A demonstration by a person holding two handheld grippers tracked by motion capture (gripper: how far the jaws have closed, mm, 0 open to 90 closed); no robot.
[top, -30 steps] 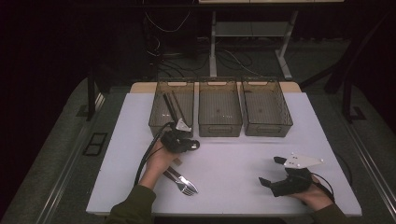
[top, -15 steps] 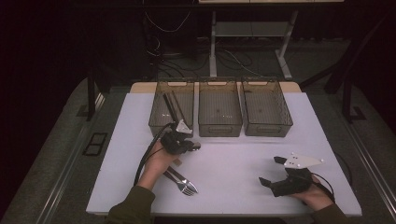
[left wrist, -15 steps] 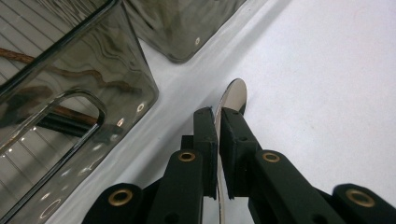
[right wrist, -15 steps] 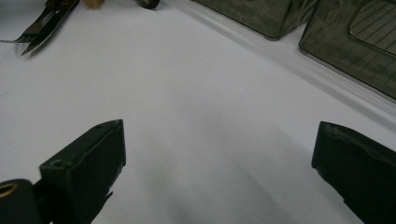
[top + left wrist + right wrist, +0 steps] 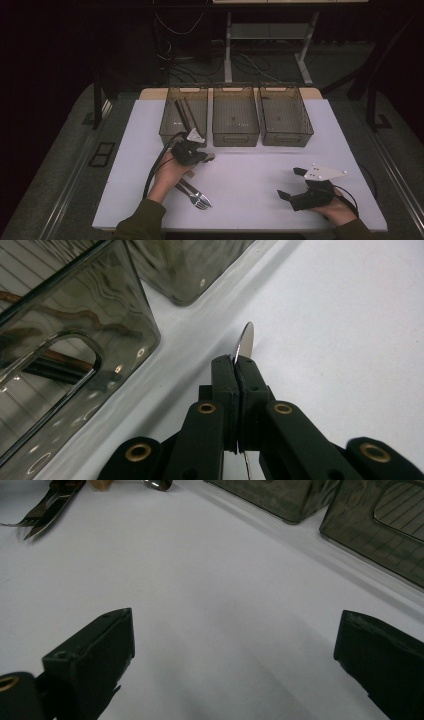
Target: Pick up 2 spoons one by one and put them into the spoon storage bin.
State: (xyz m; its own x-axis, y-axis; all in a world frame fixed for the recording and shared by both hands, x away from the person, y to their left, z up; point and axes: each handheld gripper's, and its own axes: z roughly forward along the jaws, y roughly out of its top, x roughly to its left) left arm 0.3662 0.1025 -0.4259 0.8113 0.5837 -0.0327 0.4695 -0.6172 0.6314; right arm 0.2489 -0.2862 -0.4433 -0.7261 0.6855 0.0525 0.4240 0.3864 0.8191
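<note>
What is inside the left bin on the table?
The left bin holds long dark utensils leaning along its length. Their lower ends are covered by the left gripper, so their kind is unclear.

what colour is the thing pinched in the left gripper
Shiny silver metal, a thin utensil clamped in the left gripper; clearest in the left gripper view.

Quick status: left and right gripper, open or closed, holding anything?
Left gripper: closed on a thin metal utensil, edge-on, probably a knife; it has just finished closing.
Right gripper: open, nothing between the fingers.

Dim room, lit white table (image 5: 250,175); close views soft (perhaps slightly out of focus).
</note>
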